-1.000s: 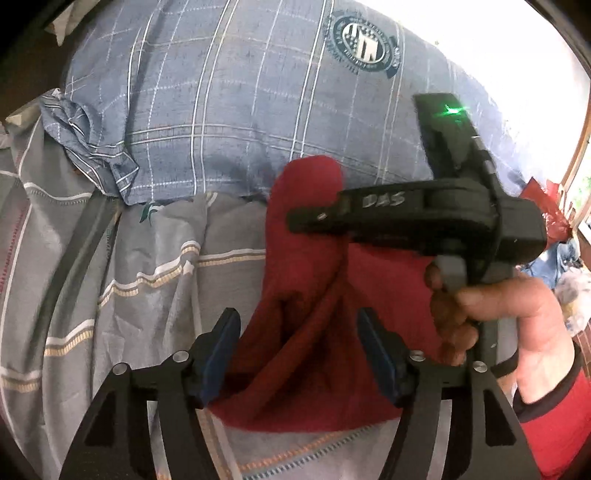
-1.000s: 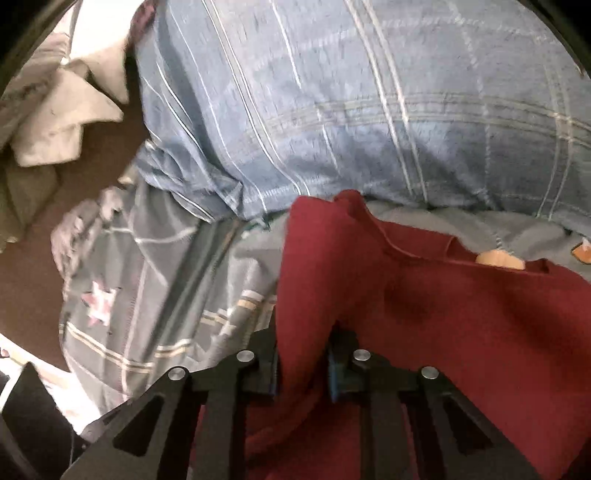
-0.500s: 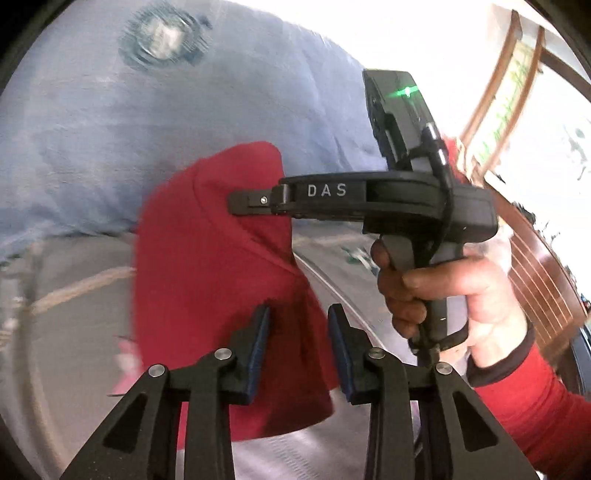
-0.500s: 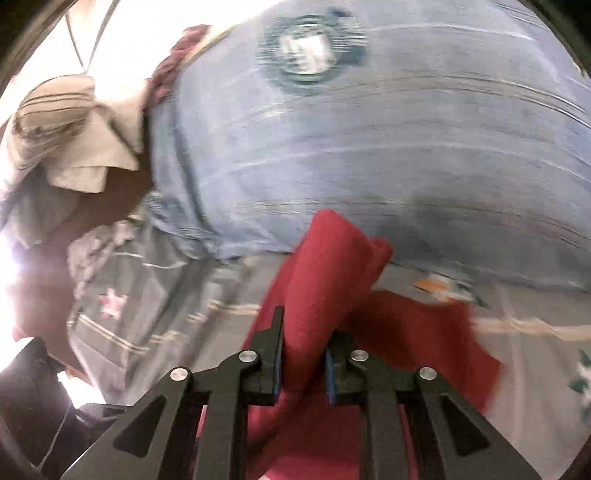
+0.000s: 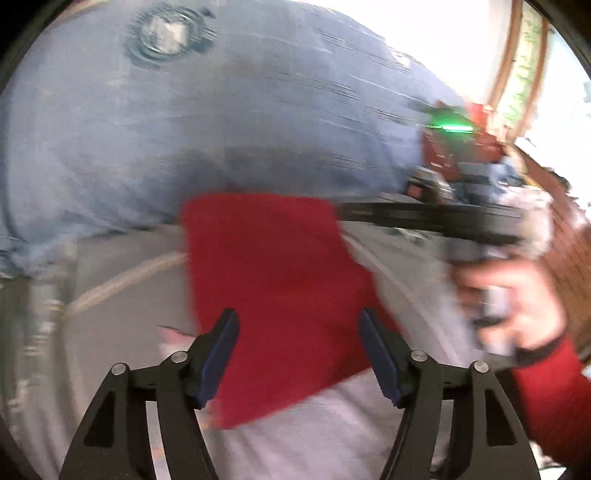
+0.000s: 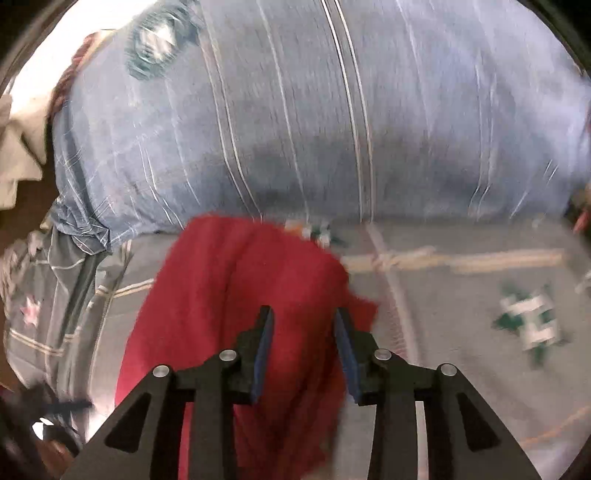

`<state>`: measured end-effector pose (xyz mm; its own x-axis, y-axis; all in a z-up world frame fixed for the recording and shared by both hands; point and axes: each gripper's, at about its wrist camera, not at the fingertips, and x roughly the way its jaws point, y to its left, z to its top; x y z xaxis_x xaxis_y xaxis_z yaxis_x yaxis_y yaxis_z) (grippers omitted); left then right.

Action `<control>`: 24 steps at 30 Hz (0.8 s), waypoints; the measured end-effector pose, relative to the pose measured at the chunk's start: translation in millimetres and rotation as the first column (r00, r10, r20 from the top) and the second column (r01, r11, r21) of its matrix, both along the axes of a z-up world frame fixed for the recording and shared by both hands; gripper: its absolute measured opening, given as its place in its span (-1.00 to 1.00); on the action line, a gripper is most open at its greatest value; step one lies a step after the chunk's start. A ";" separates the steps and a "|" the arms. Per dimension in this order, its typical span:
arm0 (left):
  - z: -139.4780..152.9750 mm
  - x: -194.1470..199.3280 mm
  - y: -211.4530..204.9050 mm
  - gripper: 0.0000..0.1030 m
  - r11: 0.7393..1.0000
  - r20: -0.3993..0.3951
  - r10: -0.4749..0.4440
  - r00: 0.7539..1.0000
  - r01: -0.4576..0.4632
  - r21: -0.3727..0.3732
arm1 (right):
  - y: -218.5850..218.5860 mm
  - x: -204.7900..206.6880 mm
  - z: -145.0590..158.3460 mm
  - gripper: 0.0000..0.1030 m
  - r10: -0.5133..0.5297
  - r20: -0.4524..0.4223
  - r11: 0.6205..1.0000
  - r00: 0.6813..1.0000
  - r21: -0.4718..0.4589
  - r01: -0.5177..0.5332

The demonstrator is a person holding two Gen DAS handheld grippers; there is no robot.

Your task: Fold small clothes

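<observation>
A small dark red garment lies folded on the grey striped bedsheet, just in front of the blue checked pillow. My left gripper is open above its near edge, holding nothing. My right gripper is open over the same garment, with the cloth below its fingers. In the left wrist view the right gripper's body and the hand holding it show blurred at the right.
A large blue checked pillow with a round emblem fills the back. Pale crumpled cloth lies at the far left. A wooden headboard or rail stands at the right.
Both grippers have opened and let go of the red garment, which now lies flat on the sheet. The right gripper has drawn away to the right.
</observation>
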<state>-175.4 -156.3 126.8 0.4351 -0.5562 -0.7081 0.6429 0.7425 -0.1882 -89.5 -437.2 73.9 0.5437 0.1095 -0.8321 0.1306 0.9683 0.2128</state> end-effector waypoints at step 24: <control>-55.0 25.9 -37.6 0.33 0.972 -0.029 0.204 0.979 -0.199 0.123 | 30.4 -40.8 -42.1 0.29 0.022 -0.060 0.999 0.998 0.044 -0.020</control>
<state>-149.4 -193.9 71.7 0.4990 -0.3711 -0.7831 0.4713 0.8746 -0.1142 -130.2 -406.8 31.7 0.4899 0.1572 -0.8575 0.1240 0.9610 0.2470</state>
